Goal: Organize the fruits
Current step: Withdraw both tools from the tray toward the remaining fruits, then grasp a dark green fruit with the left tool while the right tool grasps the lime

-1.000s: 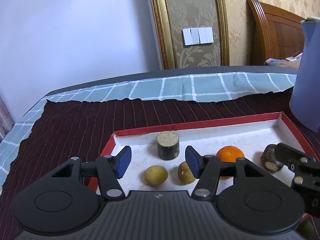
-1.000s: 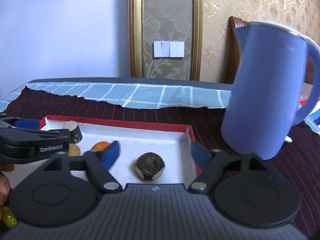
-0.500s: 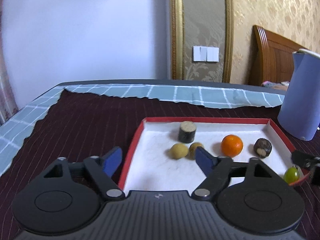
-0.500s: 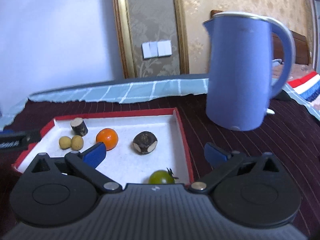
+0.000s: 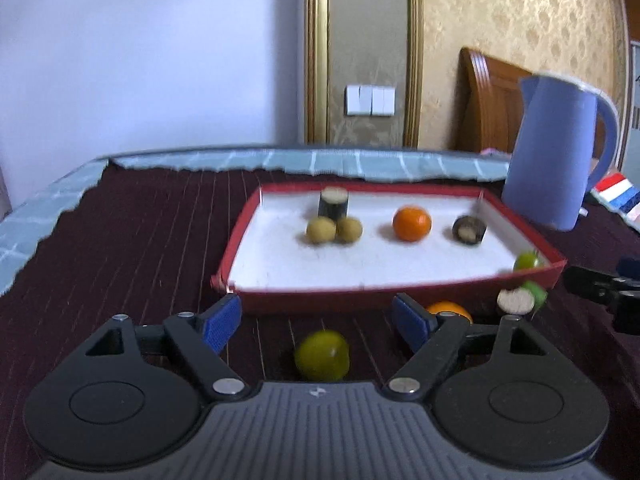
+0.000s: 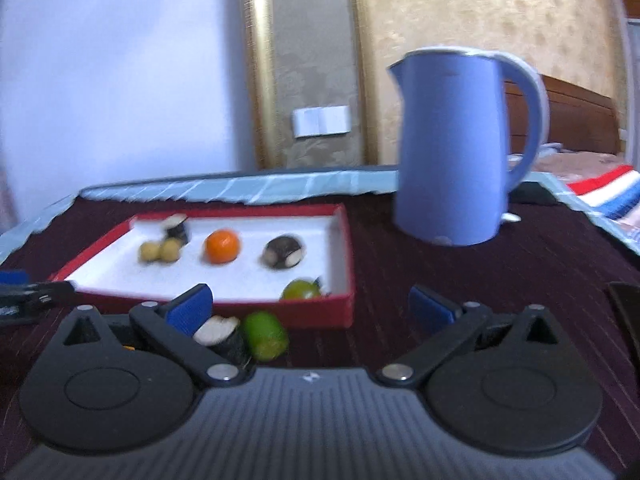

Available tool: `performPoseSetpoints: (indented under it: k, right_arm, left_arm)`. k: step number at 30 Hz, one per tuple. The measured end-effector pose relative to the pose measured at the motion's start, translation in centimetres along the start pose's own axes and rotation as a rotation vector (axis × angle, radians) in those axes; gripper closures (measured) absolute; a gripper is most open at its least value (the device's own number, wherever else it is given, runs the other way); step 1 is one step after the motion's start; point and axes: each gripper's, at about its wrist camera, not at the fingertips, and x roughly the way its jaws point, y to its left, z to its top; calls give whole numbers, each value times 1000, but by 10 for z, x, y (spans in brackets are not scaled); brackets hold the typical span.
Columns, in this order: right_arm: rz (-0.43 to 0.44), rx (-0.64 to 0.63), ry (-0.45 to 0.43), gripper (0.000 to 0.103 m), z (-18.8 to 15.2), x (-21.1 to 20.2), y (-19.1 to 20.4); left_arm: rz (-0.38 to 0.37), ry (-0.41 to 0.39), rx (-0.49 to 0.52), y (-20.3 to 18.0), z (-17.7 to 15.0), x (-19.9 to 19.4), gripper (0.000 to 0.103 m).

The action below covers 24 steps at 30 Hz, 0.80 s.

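Observation:
A red tray (image 5: pixel 400 294) with a white floor holds a dark cylinder (image 5: pixel 334 202), two small yellow fruits (image 5: pixel 321 230), an orange (image 5: pixel 412 223), a dark round piece (image 5: pixel 469 230) and a green fruit (image 5: pixel 526 261) in its near right corner. On the cloth before the tray lie a green fruit (image 5: pixel 322 355), a second orange (image 5: pixel 446 310) and a white-ended dark piece (image 6: pixel 222 334) beside another green fruit (image 6: pixel 266 334). My left gripper (image 5: pixel 318 320) is open, with the near green fruit lying loose between its fingers. My right gripper (image 6: pixel 312 308) is open, holding nothing.
A tall blue kettle (image 6: pixel 452 144) stands right of the tray (image 6: pixel 344 308) on the dark striped cloth (image 5: pixel 140 240). A pale blue checked cloth (image 5: pixel 360 164) covers the far edge. A striped red, white and blue cloth (image 6: pixel 608 188) lies at the far right.
Both grippers have drawn back from over the tray and their jaws have widened. The fruits on the cloth before the tray have come into view. The tray's contents have stayed put.

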Motion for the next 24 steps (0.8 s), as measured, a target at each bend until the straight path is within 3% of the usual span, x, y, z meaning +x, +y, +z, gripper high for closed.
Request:
performPoseSetpoints:
  k: [3,8,14,22,24]
  right_arm:
    - [31,-32,-2,0,-8,-3,2]
    - [9,-170,38,0,-16,-1,15]
    - [0,-175,56,5,-18,2,17]
    - [72,-247,52,17,-21,2,37]
    - [77,-260,70,29,-21,7,36]
  left_arm:
    - [44,24,38,-5,-7,6,20]
    - [43,50,75,-6,-17,11,20]
    - [39,80,59,1,-20,17,20]
    - [25,96,52,3,-20,23,20]
    - [24,94,52,3,-19,24,20]
